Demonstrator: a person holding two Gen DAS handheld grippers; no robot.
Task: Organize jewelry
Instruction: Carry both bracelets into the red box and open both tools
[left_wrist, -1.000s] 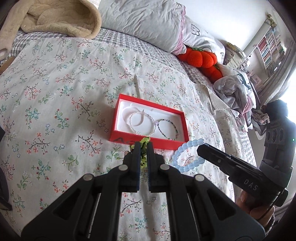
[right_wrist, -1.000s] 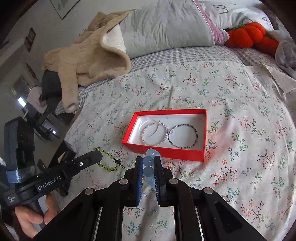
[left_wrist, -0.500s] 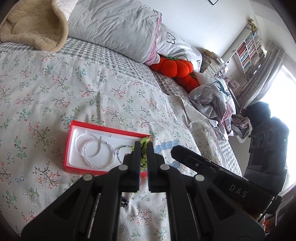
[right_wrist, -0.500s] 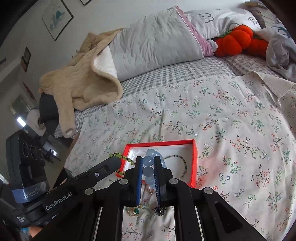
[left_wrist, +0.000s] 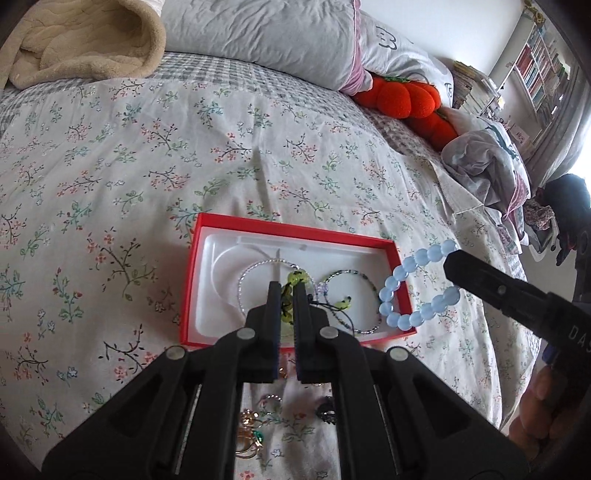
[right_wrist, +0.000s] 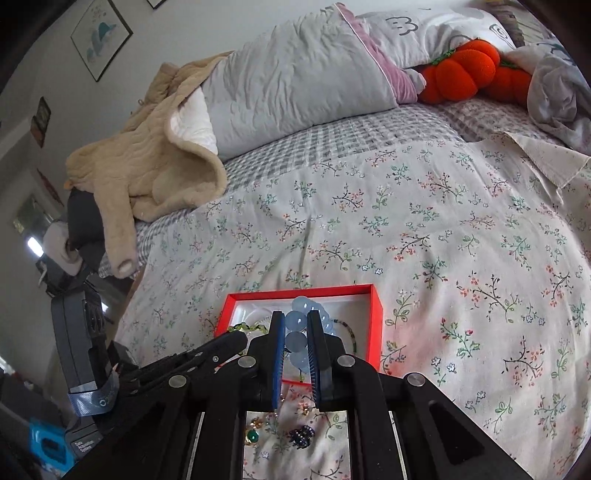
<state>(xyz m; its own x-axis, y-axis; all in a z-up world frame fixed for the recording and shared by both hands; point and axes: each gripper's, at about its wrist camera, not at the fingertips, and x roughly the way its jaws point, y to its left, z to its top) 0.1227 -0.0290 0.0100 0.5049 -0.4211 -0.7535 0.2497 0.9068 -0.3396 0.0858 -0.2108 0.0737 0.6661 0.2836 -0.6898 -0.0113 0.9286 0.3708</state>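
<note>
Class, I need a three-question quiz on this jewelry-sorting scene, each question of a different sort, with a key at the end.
1. True or false: the red box on the bed is empty.
2. Which gripper holds the blue bead bracelet? A) left gripper B) right gripper C) neither
3. Fill in: the left gripper is shut on a ______ bead bracelet.

Key
1. False: a silver bracelet and a dark beaded bracelet lie inside.
2. B
3. green
</note>
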